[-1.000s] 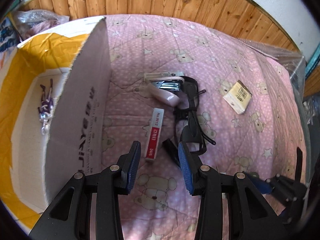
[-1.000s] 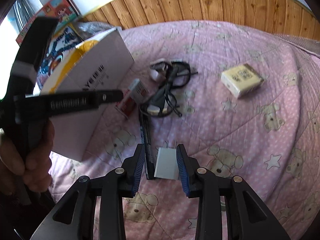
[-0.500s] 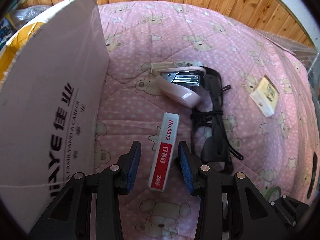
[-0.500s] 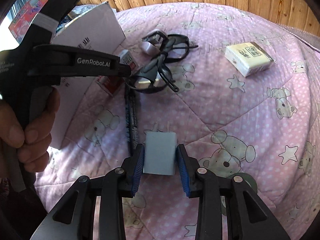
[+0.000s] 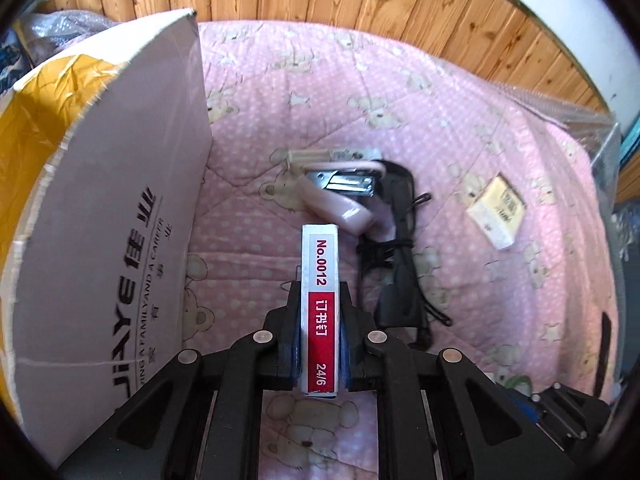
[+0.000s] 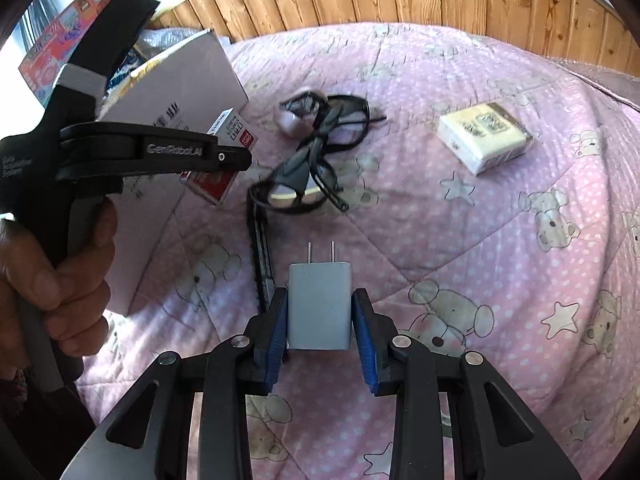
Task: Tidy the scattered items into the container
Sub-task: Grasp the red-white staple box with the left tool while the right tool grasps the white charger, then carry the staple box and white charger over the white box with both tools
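Left wrist view: left gripper (image 5: 320, 332) fingers clamped on staple box (image 5: 319, 280), lifted over pink quilt (image 5: 500, 300) just right of cardboard box (image 5: 100, 240). Right gripper (image 6: 320, 320) fingers pinching white charger (image 6: 319, 304), prongs forward, above quilt. Stapler (image 5: 340, 196), glasses (image 5: 400, 264), tissue pack (image 5: 498, 212) lying on quilt

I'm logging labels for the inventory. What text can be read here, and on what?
"No.0012", "订书钉", "24/6": staple box in the left gripper.
"JiAYE", "佳业": cardboard box wall; its small slogan line is only partly legible.
"GenRobot.AI": left gripper's arm.
Print on the cream packet: too blurred.
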Motion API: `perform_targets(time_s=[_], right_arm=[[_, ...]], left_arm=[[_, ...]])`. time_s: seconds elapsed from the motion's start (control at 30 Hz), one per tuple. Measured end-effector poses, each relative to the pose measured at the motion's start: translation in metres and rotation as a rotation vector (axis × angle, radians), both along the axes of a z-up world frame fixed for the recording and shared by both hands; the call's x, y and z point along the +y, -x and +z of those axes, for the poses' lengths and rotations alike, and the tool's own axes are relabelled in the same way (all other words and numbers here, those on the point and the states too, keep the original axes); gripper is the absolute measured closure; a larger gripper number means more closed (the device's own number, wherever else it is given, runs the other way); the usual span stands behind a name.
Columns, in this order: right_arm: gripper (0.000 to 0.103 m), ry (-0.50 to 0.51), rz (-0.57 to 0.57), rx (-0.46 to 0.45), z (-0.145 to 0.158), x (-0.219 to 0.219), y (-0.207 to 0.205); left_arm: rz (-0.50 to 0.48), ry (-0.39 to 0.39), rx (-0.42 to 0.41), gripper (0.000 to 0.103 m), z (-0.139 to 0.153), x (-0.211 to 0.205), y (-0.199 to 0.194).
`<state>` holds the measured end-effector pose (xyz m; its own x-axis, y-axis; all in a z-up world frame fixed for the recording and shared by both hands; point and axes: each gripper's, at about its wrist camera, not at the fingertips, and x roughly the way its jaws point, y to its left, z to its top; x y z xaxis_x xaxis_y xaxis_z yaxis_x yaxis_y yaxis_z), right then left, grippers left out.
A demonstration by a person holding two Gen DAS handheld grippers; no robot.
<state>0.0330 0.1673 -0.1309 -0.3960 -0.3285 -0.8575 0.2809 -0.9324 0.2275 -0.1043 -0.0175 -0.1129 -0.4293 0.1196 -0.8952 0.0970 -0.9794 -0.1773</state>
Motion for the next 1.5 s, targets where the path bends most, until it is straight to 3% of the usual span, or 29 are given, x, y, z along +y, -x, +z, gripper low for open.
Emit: perform_targets(time_s=[0.47, 1.1, 1.5], right_arm=[[0.070, 0.054, 0.010, 0.041, 0.030, -0.010, 0.001], [0.070, 0.069, 0.053, 0.148, 0.073, -0.030, -0.016], [0.070, 0.098, 0.079, 0.204, 0.102, -0.050, -0.024]], left_arm=[[0.005, -0.074, 0.073, 0.088, 0.038, 0.004, -0.015], [0.008, -0.010, 0.211, 0.088, 0.100, 0.005, -0.048], [-0.004, 0.027, 0.234, 0.088, 0.129, -0.016, -0.067]])
